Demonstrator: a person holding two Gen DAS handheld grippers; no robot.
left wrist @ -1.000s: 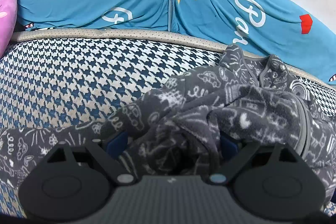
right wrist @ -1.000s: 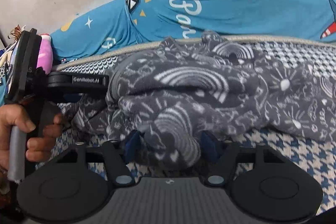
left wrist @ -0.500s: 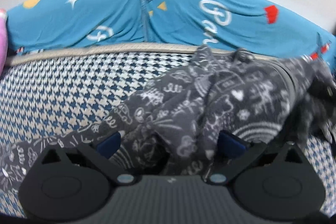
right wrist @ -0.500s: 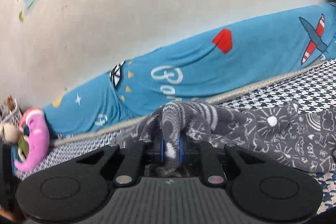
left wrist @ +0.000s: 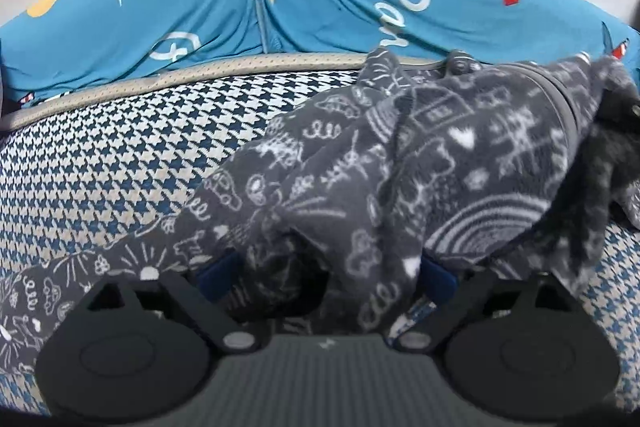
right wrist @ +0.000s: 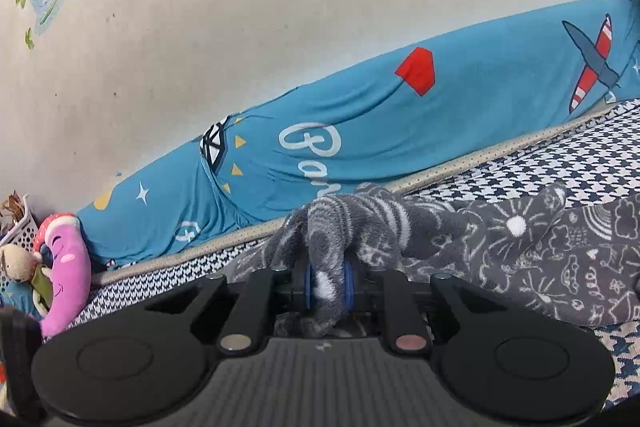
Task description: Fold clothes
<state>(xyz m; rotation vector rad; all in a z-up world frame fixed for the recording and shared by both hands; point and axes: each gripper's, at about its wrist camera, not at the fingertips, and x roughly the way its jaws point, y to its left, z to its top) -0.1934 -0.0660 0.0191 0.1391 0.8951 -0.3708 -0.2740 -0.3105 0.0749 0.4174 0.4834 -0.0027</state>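
Item: a dark grey fleece garment printed with white doodles (left wrist: 420, 163), bunched in a crumpled heap on a blue-and-white houndstooth bed cover (left wrist: 120, 155), towards the far edge of the bed where a beige piped border (left wrist: 200, 71) runs

Left tool (left wrist: 326, 273): blue pads are seen set wide apart, with loose folds of the fleece lying between them; no clamping of the cloth is shown. The placement is judged to suit a second hold on the garment, so that it could be spread between two points

Right tool (right wrist: 328, 283): pads are drawn together and clamped on a thick roll of the same garment (right wrist: 520, 251), which is raised above the bed at the pinch and trails away to the right. The hold is judged to serve lifting the heap open

Behind, along the wall: a long turquoise printed cushion with white lettering, a red shape and an aeroplane (right wrist: 440, 115). At the left end of the bed: a pink plush toy (right wrist: 64, 267)

Condition of task: the garment is rumpled, with no flat fold visible
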